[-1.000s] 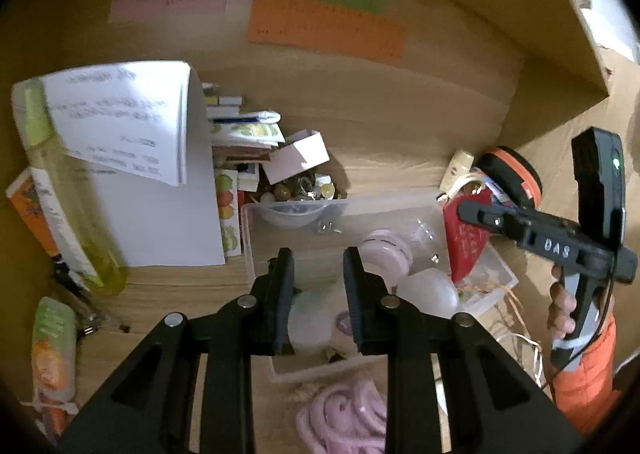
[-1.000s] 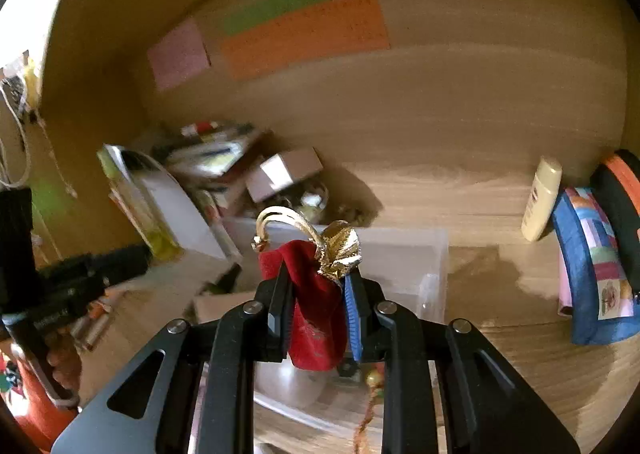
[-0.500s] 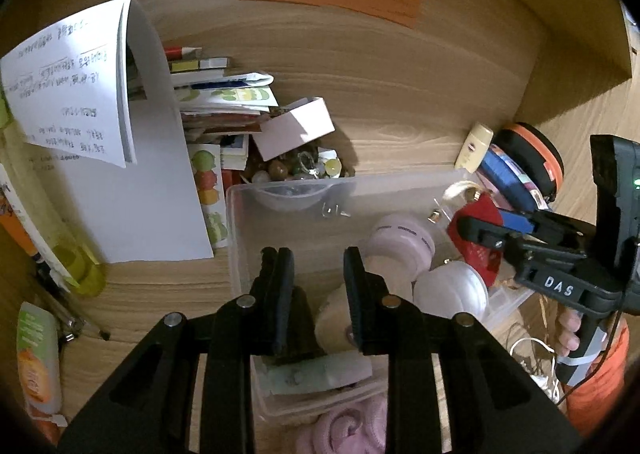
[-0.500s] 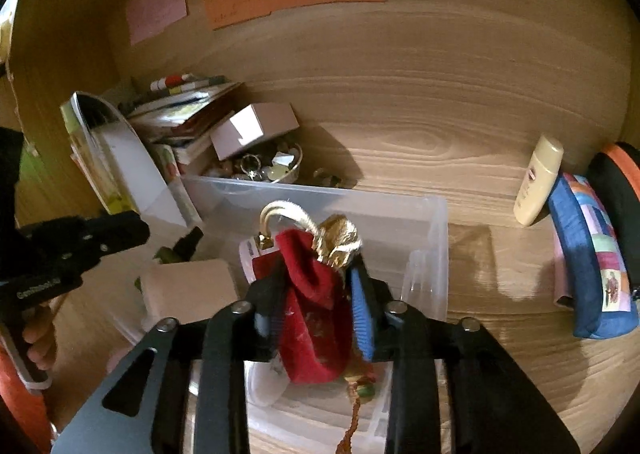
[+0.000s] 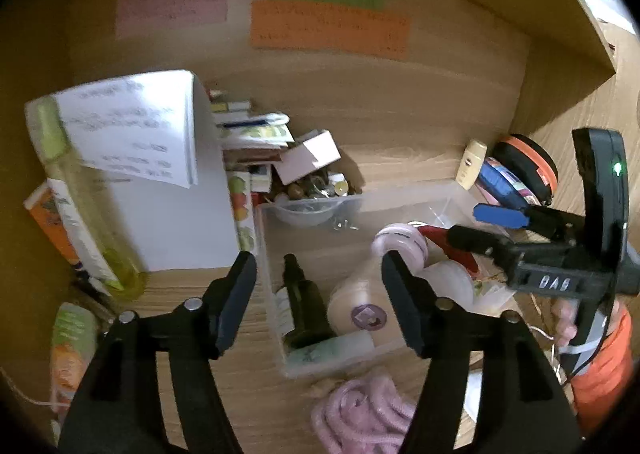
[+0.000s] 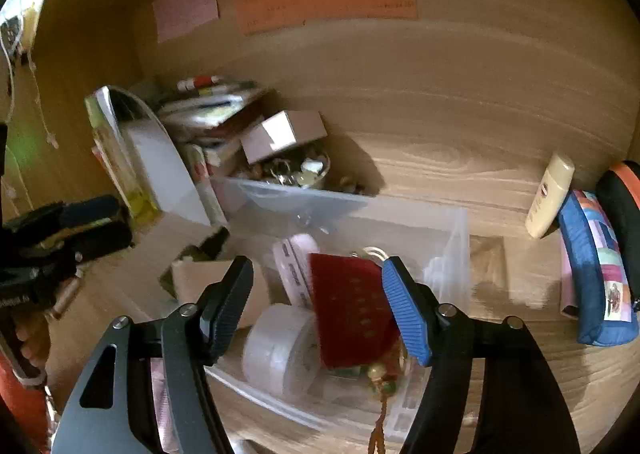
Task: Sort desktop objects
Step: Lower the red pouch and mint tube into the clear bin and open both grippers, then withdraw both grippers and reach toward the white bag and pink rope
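Both your left gripper (image 5: 316,294) and right gripper (image 6: 316,306) are opening, empty. Red pouch (image 6: 352,310) lies in the clear bin (image 6: 448,238) mid-desk: soft, light; pinch its body.

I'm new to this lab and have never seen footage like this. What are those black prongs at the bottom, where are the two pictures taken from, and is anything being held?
No robot here: a person holds a two-finger gripper in each hand, and each gripper carries a wide-angle camera looking forward along its fingers. The prongs are those fingers.

One picture looks out from the left gripper; the other from the right gripper, which also shows from the side in the left view.

Both hang over a clear plastic bin on a wooden desk. In the bin lie a dark bottle, a white round container and a red pouch. Around it stand books, papers, a cream tube and a blue pencil case.

Nothing is gripped: both pairs of jaws are opening, and the pouch lies loose between the right ones.
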A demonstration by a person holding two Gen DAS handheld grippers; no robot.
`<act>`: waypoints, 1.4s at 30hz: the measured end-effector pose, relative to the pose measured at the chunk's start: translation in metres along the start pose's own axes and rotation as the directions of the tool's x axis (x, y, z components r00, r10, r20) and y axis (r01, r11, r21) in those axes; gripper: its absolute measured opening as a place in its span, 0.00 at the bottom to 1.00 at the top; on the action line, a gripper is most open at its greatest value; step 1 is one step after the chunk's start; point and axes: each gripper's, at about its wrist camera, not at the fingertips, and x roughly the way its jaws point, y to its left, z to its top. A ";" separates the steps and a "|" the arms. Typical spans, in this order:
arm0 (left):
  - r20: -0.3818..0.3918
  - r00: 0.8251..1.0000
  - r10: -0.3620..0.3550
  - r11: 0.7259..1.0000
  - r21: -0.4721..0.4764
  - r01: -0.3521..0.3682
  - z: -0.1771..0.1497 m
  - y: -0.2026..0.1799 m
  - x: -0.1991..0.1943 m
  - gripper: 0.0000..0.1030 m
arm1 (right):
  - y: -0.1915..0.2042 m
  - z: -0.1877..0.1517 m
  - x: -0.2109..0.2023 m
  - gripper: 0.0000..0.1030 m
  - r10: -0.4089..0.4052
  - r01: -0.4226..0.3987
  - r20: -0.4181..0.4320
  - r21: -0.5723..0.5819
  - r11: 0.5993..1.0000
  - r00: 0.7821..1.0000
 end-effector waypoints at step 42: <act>-0.290 0.952 -0.098 0.994 -0.077 0.079 -0.112 -0.030 -0.002 0.94 | 0.017 -0.140 -0.108 0.83 -0.040 0.044 -0.069 0.062 0.997 0.997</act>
